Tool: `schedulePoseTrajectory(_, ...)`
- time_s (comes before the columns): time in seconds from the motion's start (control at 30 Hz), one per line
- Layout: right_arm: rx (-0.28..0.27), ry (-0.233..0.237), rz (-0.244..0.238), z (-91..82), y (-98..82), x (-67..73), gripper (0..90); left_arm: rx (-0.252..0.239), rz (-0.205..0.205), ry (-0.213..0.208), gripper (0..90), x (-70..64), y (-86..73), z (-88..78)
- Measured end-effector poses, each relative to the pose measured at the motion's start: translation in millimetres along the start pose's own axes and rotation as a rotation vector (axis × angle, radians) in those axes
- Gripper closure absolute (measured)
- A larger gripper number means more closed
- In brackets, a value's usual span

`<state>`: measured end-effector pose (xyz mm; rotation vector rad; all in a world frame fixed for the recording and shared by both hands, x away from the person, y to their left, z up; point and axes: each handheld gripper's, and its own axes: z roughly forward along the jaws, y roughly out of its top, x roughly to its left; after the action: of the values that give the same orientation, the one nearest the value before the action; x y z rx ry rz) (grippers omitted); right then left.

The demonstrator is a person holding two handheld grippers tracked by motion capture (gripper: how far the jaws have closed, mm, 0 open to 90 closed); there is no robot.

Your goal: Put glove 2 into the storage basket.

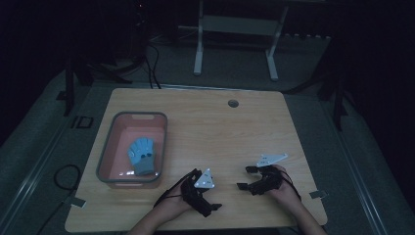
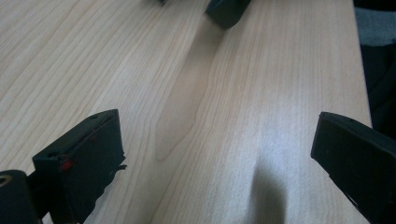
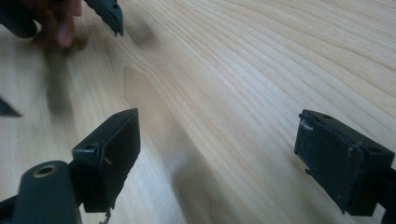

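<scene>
Both grippers rest low over the table near the person's edge, jaws spread wide and empty: the left gripper points toward the right one, and the right gripper points back toward it, so the two face each other across a short stretch of bare wood. The hands sit behind them, wrists near the table's edge.

The glove, blue with a grey cuff, lies in the bin, well off to the left gripper's far left and well apart from both.

The likely trouble is the bin wall: a reach coming in low and sideways could knock the rim and shove the bin. Limp fabric may also bunch, so a shallow pinch could slip off the glove. In such dim light, depth is easy to misjudge.
</scene>
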<state>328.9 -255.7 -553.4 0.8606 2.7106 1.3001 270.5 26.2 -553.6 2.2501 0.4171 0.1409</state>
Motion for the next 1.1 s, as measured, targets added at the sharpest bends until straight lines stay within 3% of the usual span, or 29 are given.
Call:
schedulePoseTrajectory(0.37, -0.056, -0.010, 0.028, -25.8, -18.8, 2.7, 14.3, 0.021, 0.005, 0.019, 2.8, -3.7, -8.1, -0.7)
schedulePoseTrajectory(0.5, -0.051, -0.017, 0.038, -31.8, -25.3, 2.3, 14.3, 0.016, 0.025, 0.042, 2.8, -5.8, -8.7, -3.4)
schedulePoseTrajectory(0.63, -0.058, -0.028, 0.037, -34.4, -29.5, 2.6, 14.3, 0.002, -0.001, 0.048, 2.8, -5.3, -14.0, -5.1)
schedulePoseTrajectory(0.83, -0.056, -0.063, 0.002, -34.0, -32.3, 4.1, 14.3, -0.007, 0.014, 0.067, 2.8, -10.0, -18.5, -9.1)
schedulePoseTrajectory(1.1, -0.066, -0.074, 0.004, -34.6, -34.2, 1.0, 14.6, -0.018, 0.014, 0.070, 2.8, -9.4, -21.6, -11.6)
